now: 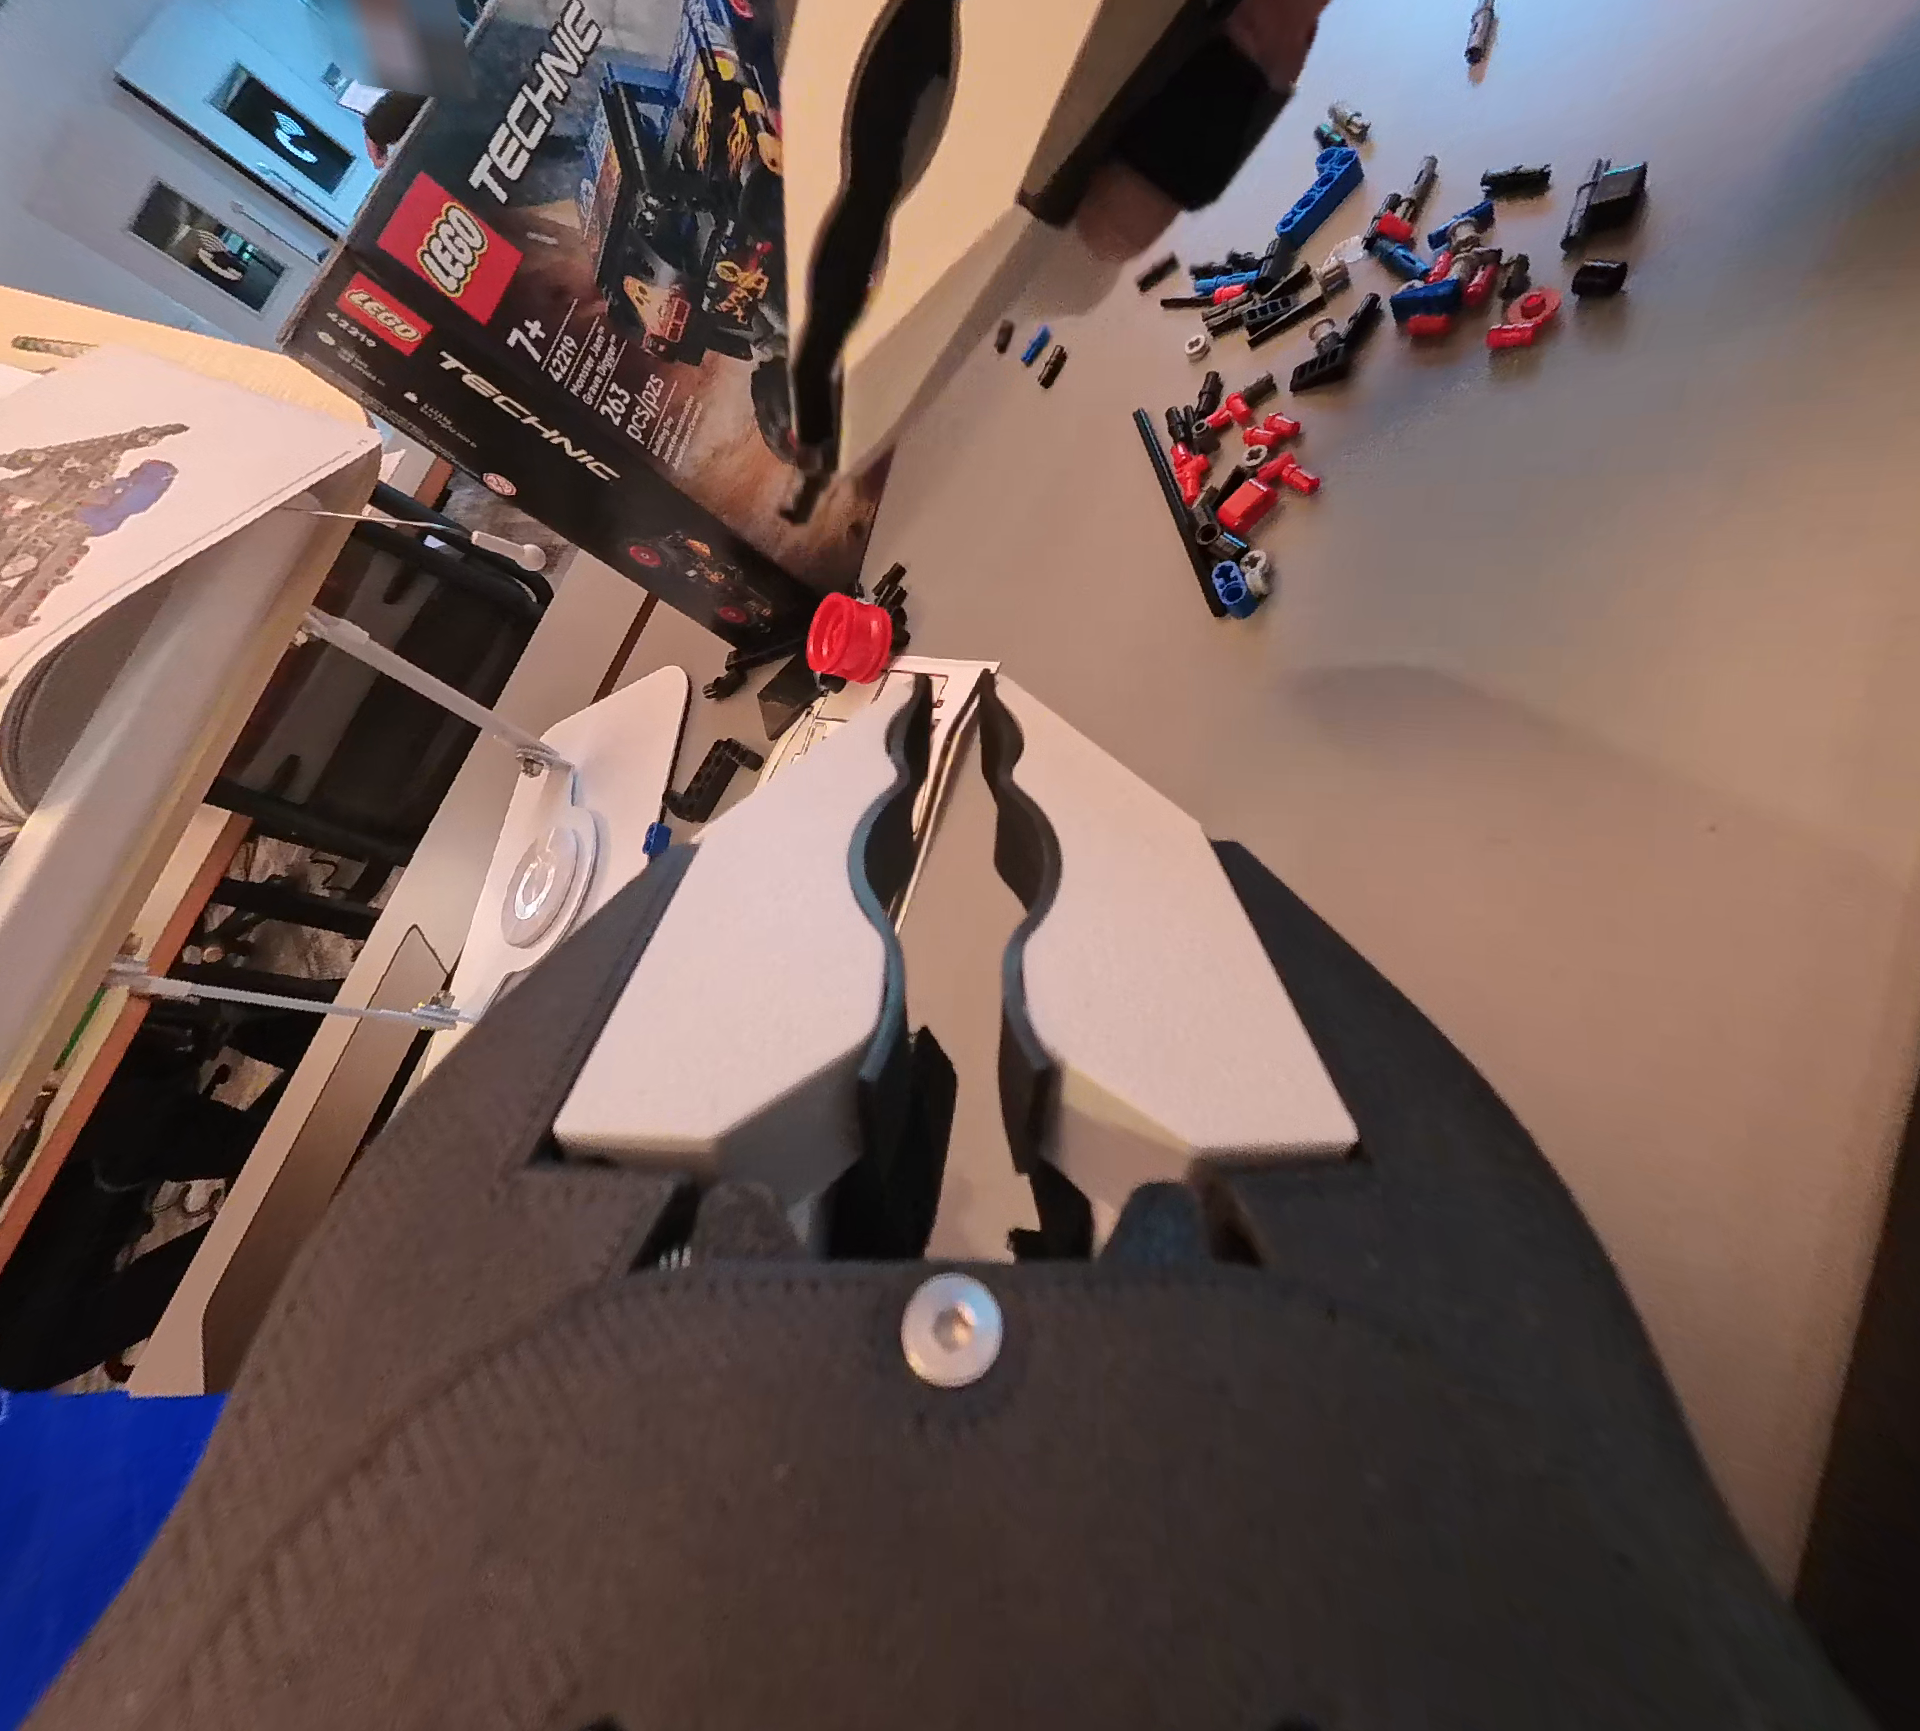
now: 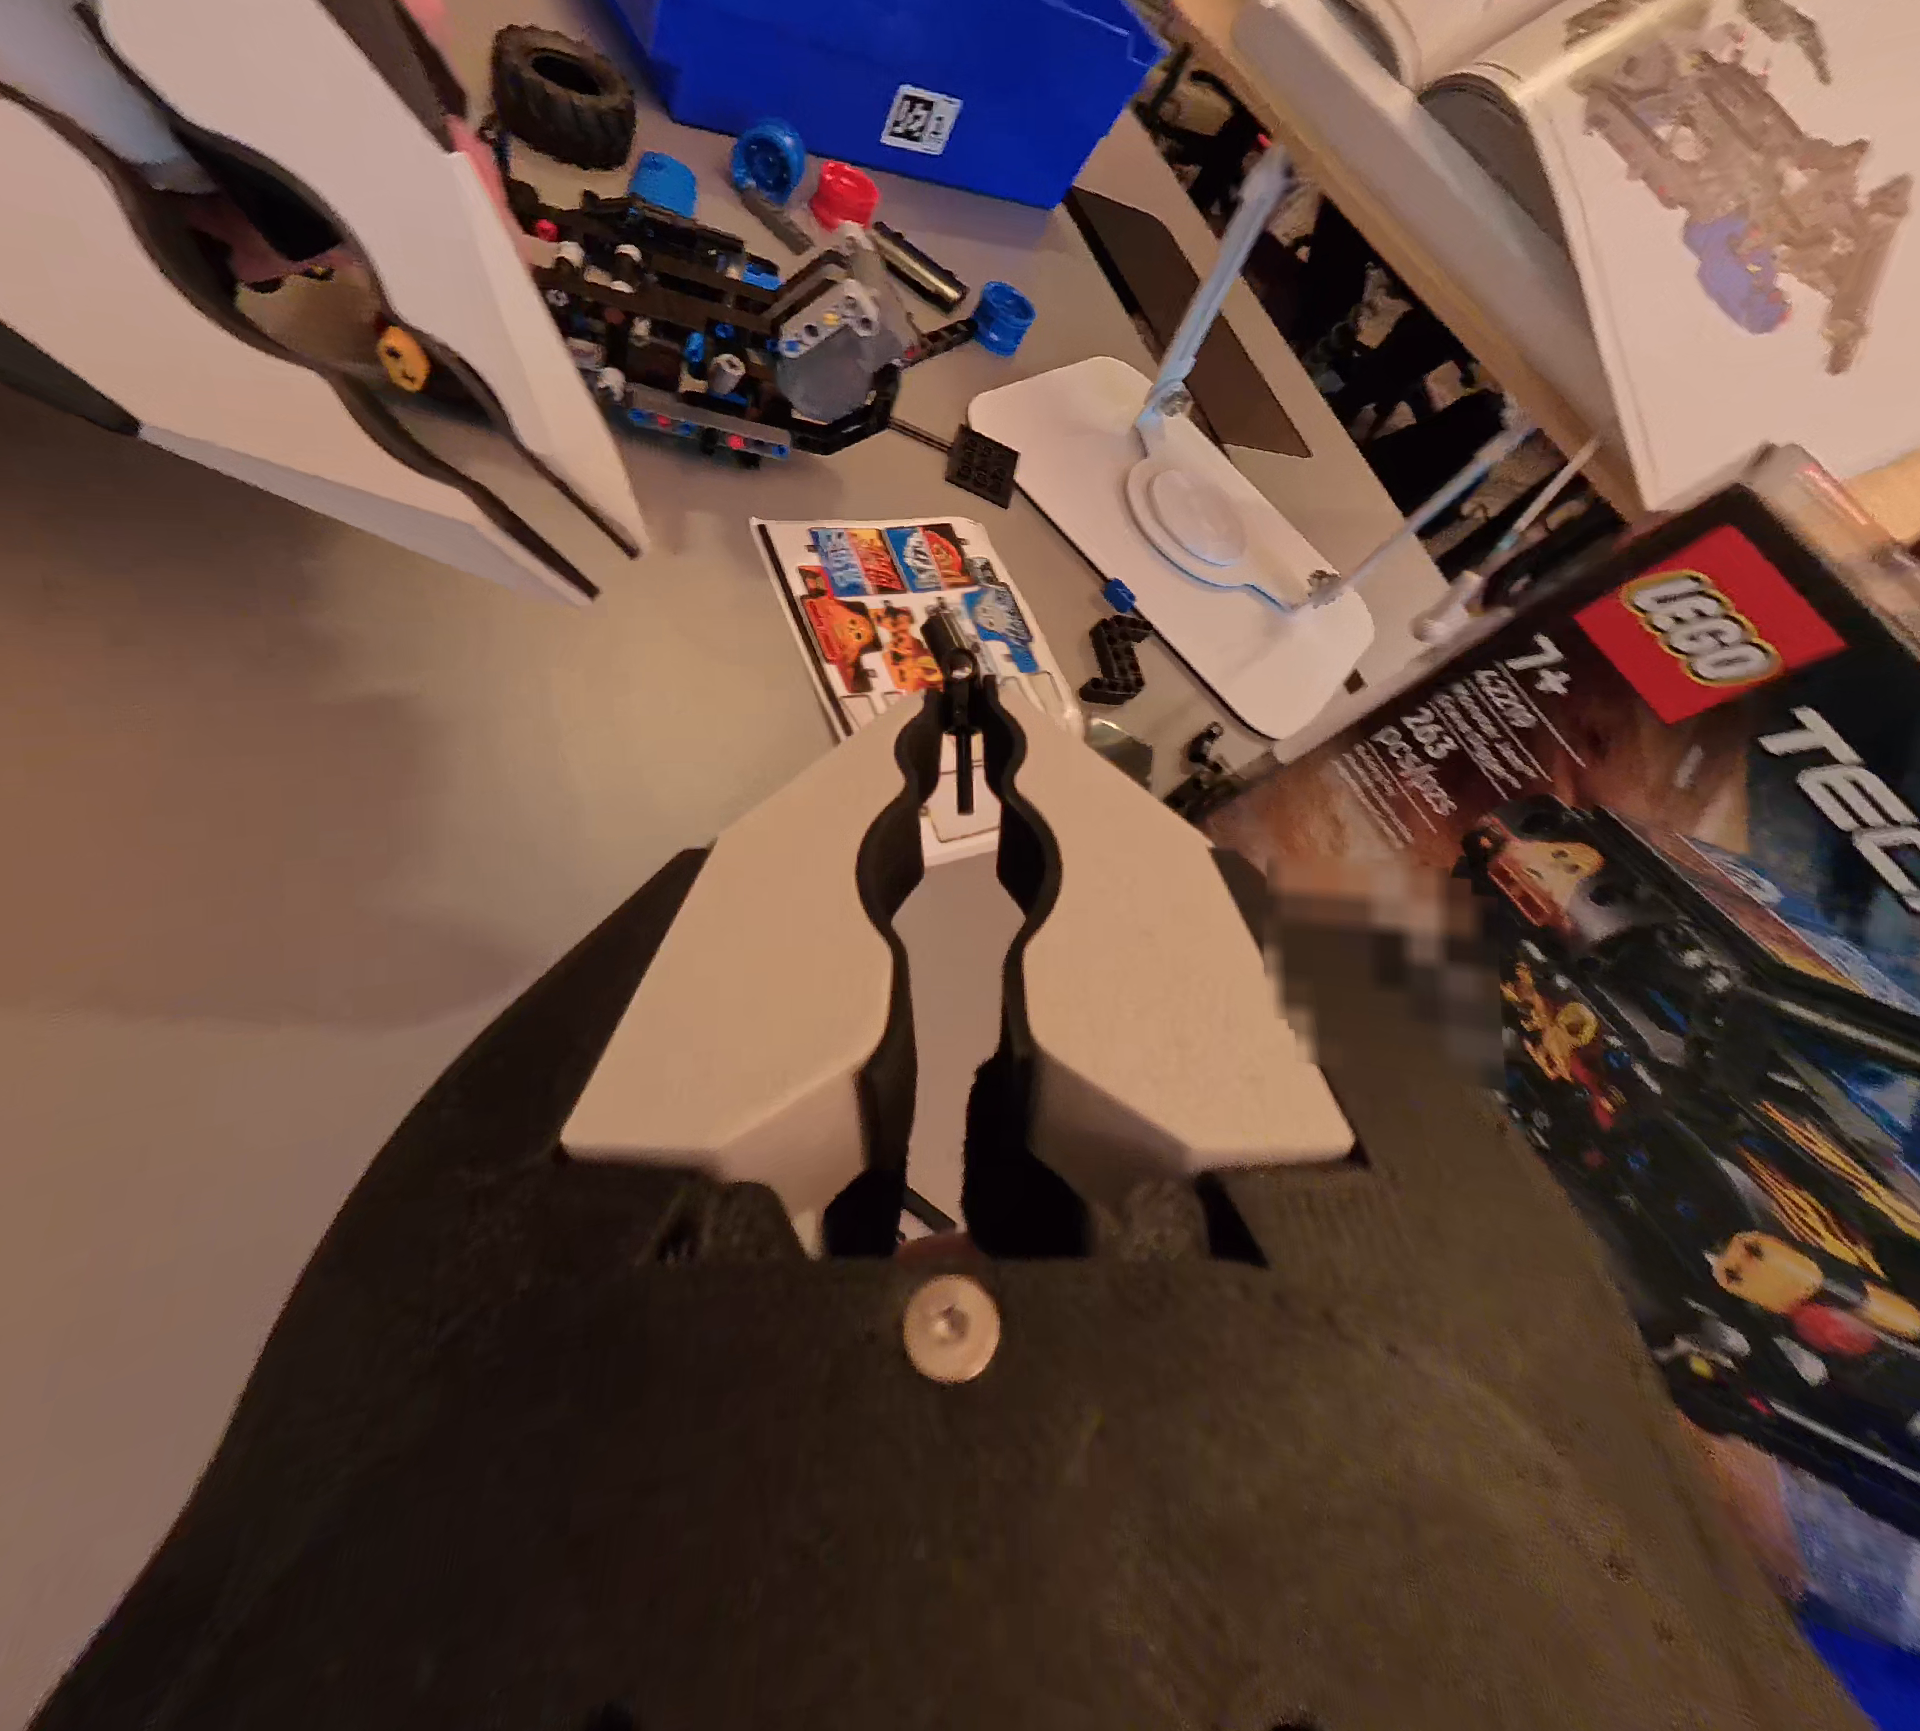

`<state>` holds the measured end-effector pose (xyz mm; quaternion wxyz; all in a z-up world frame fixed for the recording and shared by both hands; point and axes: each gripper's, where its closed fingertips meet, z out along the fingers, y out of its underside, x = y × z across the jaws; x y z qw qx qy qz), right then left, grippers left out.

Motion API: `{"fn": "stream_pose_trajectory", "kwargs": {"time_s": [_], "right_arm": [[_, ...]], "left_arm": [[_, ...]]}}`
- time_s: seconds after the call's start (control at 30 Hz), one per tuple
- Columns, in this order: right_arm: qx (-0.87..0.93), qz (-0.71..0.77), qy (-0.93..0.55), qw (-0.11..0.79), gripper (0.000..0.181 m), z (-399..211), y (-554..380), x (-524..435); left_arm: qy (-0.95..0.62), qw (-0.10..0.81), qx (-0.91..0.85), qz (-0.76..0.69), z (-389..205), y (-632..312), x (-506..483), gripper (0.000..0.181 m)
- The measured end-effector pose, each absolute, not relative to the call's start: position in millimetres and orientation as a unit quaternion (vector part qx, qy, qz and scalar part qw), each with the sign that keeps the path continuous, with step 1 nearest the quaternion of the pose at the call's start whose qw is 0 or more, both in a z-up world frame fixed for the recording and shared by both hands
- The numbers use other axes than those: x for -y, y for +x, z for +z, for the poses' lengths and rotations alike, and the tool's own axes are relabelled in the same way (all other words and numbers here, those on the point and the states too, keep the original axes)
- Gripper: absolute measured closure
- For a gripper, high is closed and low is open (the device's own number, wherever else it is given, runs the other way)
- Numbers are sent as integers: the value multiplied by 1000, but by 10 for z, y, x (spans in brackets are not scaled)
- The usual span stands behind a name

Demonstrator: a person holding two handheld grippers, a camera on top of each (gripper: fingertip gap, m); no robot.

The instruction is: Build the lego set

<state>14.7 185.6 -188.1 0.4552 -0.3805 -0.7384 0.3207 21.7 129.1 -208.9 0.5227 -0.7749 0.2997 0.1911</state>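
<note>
Right wrist view: right gripper [image 2: 961, 725] pinches thin black axle piece [image 2: 963, 741] at fingertips, long axis along fingers, above sticker sheet [image 2: 904, 611]. Half-built chassis [image 2: 717, 331] lies ahead-left, toward tabletop's far edge by blue bin [image 2: 883, 29]. Left gripper [image 2: 613, 575] nearer chassis, fingers nearly closed, seemingly empty.

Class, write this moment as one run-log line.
right gripper: shut on black pin | left gripper: nearly shut, empty | chassis: on table, part-built | loose parts: scattered
</note>
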Motion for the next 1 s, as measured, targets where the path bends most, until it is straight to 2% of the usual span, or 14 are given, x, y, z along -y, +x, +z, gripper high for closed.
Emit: {"fn": "stream_pose_trajectory", "kwargs": {"time_s": [0.37, 1.0], "right_arm": [[656, 301, -468, 510, 176, -1654, 351, -2516], [596, 292, -547, 510, 176, -1702, 750, -3094]], "left_arm": [[-773, 517, -317, 186, -2142, 271, -1311, 174], [-773, 492, -364, 166, -2295, 454, -1225, 173]]}}
